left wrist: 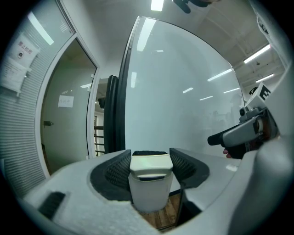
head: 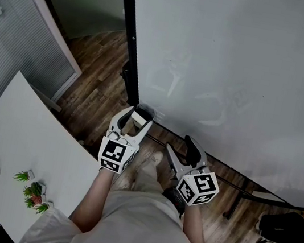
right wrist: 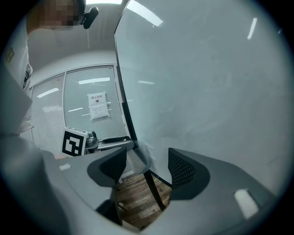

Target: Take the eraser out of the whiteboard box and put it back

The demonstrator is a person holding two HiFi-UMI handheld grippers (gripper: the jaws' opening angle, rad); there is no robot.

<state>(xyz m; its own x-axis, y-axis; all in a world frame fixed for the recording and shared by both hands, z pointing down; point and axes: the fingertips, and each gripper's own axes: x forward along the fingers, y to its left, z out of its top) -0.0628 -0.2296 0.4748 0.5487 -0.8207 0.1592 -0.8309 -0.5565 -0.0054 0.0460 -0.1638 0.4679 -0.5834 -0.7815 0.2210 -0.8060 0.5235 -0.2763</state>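
The whiteboard (head: 235,74) stands in front of the person and fills the right part of the head view. At its lower left corner hangs the clear whiteboard box (right wrist: 139,159). The left gripper (head: 138,117) points straight at this corner, and its tips are right at the box. Its two pads are closed on the eraser (left wrist: 149,176), a white block that stands upright between them, with its long side running up and down. I cannot tell whether the lower end of the eraser sits inside the box or just in front of it. The box therefore lies directly ahead of the left gripper, so I judge this hand is the one to carry out the coming move. The right gripper (head: 181,146) hangs just beside it to the right, with its jaws apart and nothing between them. Both forearms reach forward from the body, and both grippers are almost level.
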